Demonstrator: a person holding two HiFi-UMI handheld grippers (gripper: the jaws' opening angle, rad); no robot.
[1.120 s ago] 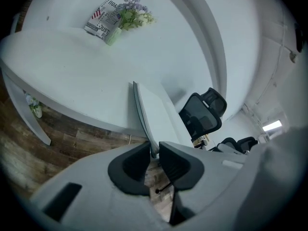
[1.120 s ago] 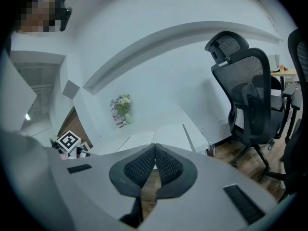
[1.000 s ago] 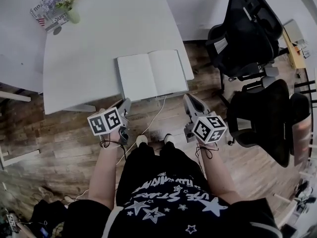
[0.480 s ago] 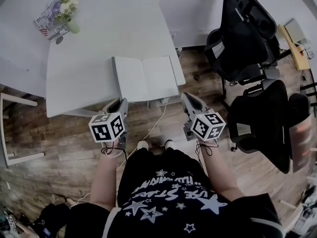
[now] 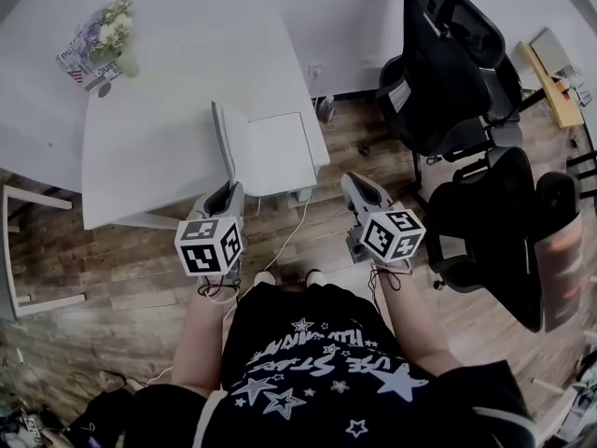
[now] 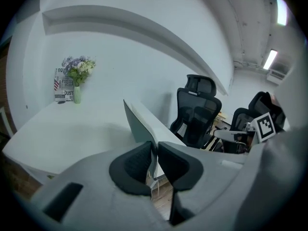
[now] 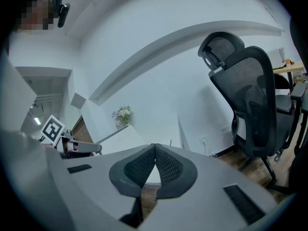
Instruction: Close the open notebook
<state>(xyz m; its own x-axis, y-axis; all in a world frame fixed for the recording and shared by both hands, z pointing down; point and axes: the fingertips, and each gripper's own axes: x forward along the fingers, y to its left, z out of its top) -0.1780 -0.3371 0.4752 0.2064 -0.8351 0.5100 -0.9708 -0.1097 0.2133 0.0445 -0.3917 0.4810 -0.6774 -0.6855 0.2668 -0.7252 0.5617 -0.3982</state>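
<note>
The white notebook [image 5: 280, 152] lies at the near right corner of the white table [image 5: 159, 110]. Its right half is flat, while its left half [image 5: 224, 143] stands almost upright. My left gripper [image 5: 227, 190] holds that raised half at its near edge. In the left gripper view the thin cover [image 6: 139, 124] runs down between the dark pads [image 6: 134, 165], and the jaws are closing on it. My right gripper [image 5: 353, 183] hovers off the table's near right corner, apart from the notebook. It is shut with nothing in it, its pads [image 7: 168, 167] meeting at the tips.
A vase of flowers [image 5: 117, 45] and a printed card stand at the table's far left. Two black office chairs [image 5: 448, 73] [image 5: 504, 222] stand to the right on the wooden floor. A white cable [image 5: 284, 231] hangs below the table's near edge.
The notebook's left half has swung up from flat to nearly upright. My left gripper has risen with it and rolled. The right gripper has drifted a little.
</note>
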